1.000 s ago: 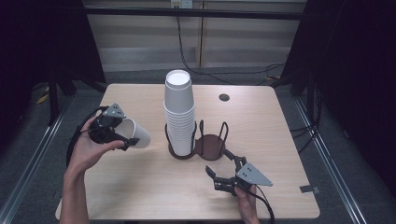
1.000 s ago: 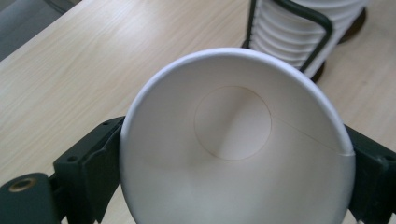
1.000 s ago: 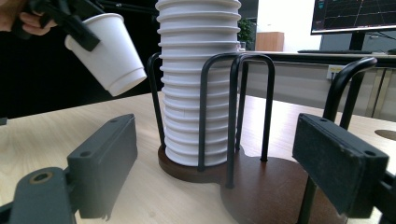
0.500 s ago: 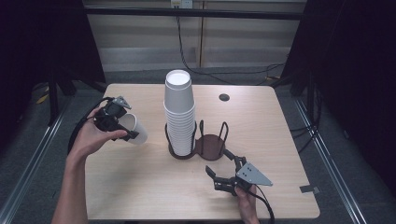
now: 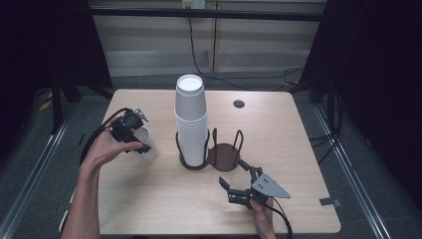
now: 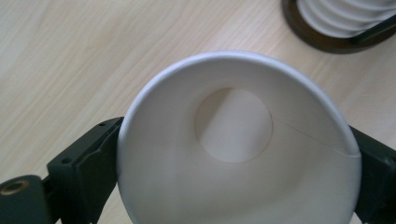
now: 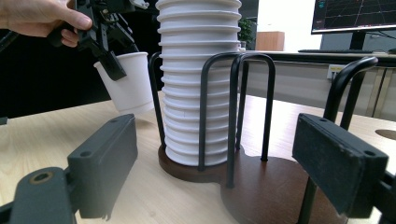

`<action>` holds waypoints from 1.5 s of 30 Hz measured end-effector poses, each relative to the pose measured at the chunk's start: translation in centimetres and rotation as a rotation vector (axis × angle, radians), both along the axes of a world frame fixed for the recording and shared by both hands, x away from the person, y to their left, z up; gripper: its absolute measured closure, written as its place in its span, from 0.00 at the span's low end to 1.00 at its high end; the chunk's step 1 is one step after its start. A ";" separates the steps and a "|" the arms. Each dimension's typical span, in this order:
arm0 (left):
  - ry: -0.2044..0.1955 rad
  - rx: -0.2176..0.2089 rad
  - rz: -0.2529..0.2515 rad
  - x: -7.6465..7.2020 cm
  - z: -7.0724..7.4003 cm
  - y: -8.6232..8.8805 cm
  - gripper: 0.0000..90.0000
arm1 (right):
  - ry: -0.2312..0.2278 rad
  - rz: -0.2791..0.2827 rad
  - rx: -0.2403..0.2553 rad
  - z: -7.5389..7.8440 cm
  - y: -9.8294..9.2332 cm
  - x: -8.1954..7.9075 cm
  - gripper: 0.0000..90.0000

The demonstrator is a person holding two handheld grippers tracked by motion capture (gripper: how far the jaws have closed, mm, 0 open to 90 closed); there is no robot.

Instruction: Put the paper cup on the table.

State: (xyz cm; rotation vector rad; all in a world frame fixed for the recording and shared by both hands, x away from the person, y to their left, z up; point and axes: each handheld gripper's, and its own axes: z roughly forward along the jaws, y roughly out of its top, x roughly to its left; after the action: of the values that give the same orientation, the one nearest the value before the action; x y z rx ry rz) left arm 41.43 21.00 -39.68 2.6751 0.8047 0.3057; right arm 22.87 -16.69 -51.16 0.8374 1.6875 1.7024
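Note:
A white paper cup point(image 5: 149, 145) stands at the table's left, slightly tilted, mouth up. My left gripper point(image 5: 141, 139) is shut on it near the rim, one black jaw on each side of the cup point(image 6: 233, 140); the jaws have just been opening with the cup still between them. In the right gripper view the cup point(image 7: 128, 84) touches the tabletop. A tall stack of white cups point(image 5: 191, 124) fills the left ring of a dark wire holder point(image 5: 224, 154); its right ring is empty. My right gripper point(image 5: 231, 173) rests open in front of the holder, nothing between its jaws.
The wooden table point(image 5: 149, 209) has a small dark round hole point(image 5: 239, 103) near its back edge. Black cables trail off both grippers. Bare wood lies in front of the holder and to its right. Dark floor surrounds the table.
My left hand has turned the cup from lying sideways to mouth up and lowered it toward the table. The right gripper has not moved.

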 end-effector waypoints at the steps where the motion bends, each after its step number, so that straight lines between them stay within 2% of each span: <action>1: 0.003 0.006 0.000 0.0 -0.1 0.0 0.07 | 0.000 0.000 0.000 0.0 0.0 0.0 0.15; 4: 0.009 -0.002 -0.010 0.2 -0.3 -0.1 0.07 | 0.001 0.000 0.001 0.0 0.0 0.0 0.15; 5: 0.022 0.006 -0.012 0.3 -0.6 -0.3 0.07 | 0.001 -0.001 0.001 0.0 0.0 0.0 0.15; 8: 0.022 0.018 -0.013 0.5 -0.9 -0.5 0.06 | 0.001 0.000 0.001 0.0 0.0 0.0 0.15; 11: 0.031 0.010 -0.019 0.6 -1.5 -0.8 0.06 | 0.002 -0.001 0.001 0.0 0.0 0.0 0.15; 14: 0.008 -0.030 -0.005 0.7 -2.1 -0.6 0.05 | 0.003 -0.005 0.001 0.0 0.0 0.0 0.15; 18: 0.016 -0.025 -0.002 0.7 -2.6 -0.5 0.05 | 0.003 -0.005 0.001 0.0 0.0 0.0 0.15; 24: 0.026 -0.046 0.016 0.9 -3.5 -0.4 0.05 | 0.003 -0.005 0.001 0.0 0.0 0.0 0.15; 27: 0.019 -0.050 0.029 0.8 -4.0 -0.3 0.06 | 0.003 -0.008 0.002 0.0 0.0 0.0 0.16; 29: -0.004 -0.077 0.042 0.6 -4.2 -0.2 0.07 | 0.003 -0.008 0.002 0.0 0.0 0.0 0.16; 30: -0.004 -0.077 0.042 0.6 -4.2 -0.2 0.06 | 0.003 -0.008 0.002 0.0 0.0 0.0 0.16; 31: -0.027 -0.106 0.049 0.5 -4.6 -0.1 0.06 | 0.003 -0.010 0.002 0.0 0.0 0.0 0.16; 32: -0.037 -0.114 0.054 0.4 -4.7 -0.1 0.06 | 0.003 -0.011 0.002 0.0 0.0 0.0 0.15; 38: -0.046 -0.122 0.044 0.1 -4.9 0.1 0.07 | 0.004 -0.011 0.002 0.0 0.0 0.0 0.16; 40: -0.056 -0.135 0.035 0.1 -5.0 0.4 0.07 | 0.004 -0.011 0.002 0.0 0.0 0.0 0.16; 45: -0.086 -0.172 0.047 -0.5 -5.4 0.9 0.07 | 0.003 -0.013 0.002 0.0 0.0 0.0 0.15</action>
State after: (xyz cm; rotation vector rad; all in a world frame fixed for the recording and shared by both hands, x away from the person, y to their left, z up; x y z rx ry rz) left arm 40.90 21.87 -45.12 2.4694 0.8296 0.3442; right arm 22.87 -16.68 -51.16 0.8500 1.6795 1.6953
